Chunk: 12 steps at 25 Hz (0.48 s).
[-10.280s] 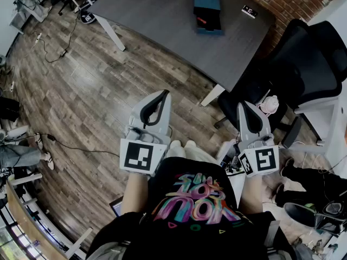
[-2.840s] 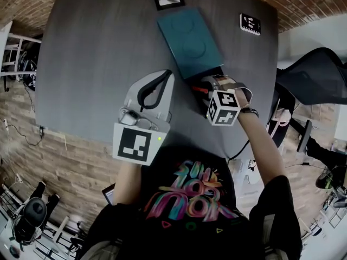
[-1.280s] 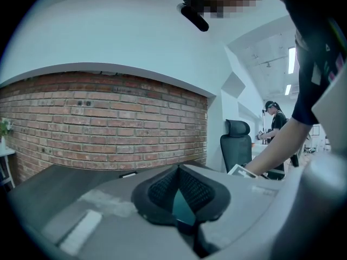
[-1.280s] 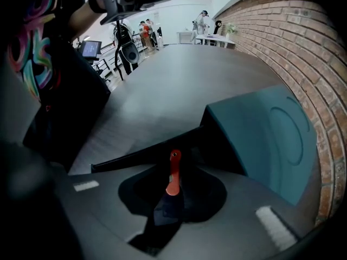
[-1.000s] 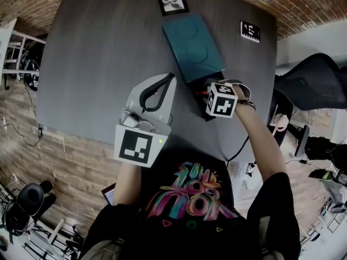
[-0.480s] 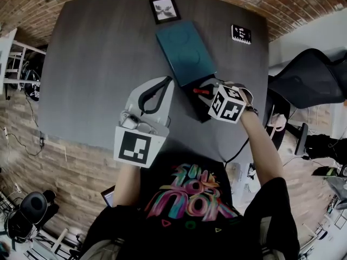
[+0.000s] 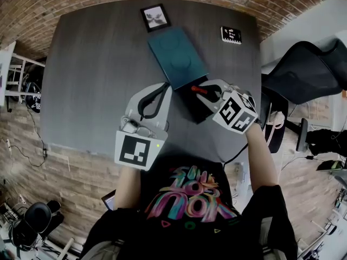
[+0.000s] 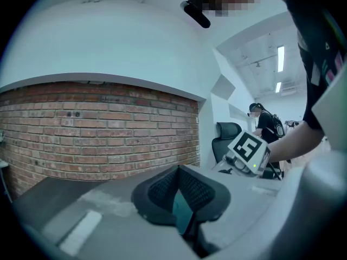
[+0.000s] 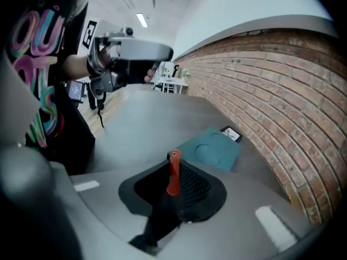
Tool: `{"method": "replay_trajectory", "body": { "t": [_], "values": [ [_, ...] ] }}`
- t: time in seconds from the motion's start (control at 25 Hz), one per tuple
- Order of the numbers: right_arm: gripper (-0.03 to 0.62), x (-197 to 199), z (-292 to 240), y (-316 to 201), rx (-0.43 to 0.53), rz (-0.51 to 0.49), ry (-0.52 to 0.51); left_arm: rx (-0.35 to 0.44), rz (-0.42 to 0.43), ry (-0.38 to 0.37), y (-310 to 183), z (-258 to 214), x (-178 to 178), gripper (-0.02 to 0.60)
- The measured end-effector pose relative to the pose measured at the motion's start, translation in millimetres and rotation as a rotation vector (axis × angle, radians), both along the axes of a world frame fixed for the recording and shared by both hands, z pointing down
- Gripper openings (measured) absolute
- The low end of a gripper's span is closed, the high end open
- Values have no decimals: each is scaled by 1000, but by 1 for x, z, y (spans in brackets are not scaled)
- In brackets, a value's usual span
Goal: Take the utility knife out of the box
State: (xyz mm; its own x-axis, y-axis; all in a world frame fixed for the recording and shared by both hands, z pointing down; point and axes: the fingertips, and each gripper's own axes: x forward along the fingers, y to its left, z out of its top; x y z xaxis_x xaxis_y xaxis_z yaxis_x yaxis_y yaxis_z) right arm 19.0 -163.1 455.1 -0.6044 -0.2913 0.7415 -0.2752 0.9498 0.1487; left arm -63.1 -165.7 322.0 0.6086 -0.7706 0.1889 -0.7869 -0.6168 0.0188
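A teal box [image 7: 176, 56] lies on the grey table [image 7: 92, 75], with its dark drawer [image 7: 196, 111] pulled out toward me. My right gripper [image 7: 201, 91] is shut on the red utility knife [image 7: 196, 89] and holds it above the drawer. In the right gripper view the knife [image 9: 173, 180] stands upright between the black pads [image 9: 192, 188], with the teal box [image 9: 212, 148] beyond it. Left of the drawer, my left gripper [image 7: 164, 86] hovers with its jaws shut on nothing. In the left gripper view its tips [image 8: 178, 172] meet.
A small framed picture [image 7: 153, 17] and a marker card [image 7: 231, 34] lie at the table's far edge by the brick wall. A black office chair [image 7: 303, 69] stands to the right. The table's near edge runs just in front of the person's body.
My right gripper has lifted up and back from the drawer with the red knife held in it, tilting as it rose. The left gripper has shifted only slightly.
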Motion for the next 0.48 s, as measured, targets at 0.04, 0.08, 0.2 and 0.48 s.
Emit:
{"method": "replay_trajectory", "body": {
  "t": [0.04, 0.08, 0.2, 0.48],
  "values": [
    [52, 1, -7, 1, 12, 14, -23, 2, 4, -3, 1, -1, 2, 2],
    [52, 2, -15, 1, 26, 29, -47, 5, 8, -6, 2, -1, 3, 2],
    [52, 6, -40, 1, 74, 81, -127, 10, 19, -12, 4, -2, 7, 2],
    [52, 22, -100, 4, 174, 226, -319, 14, 37, -15, 9, -4, 14, 2]
  ]
}}
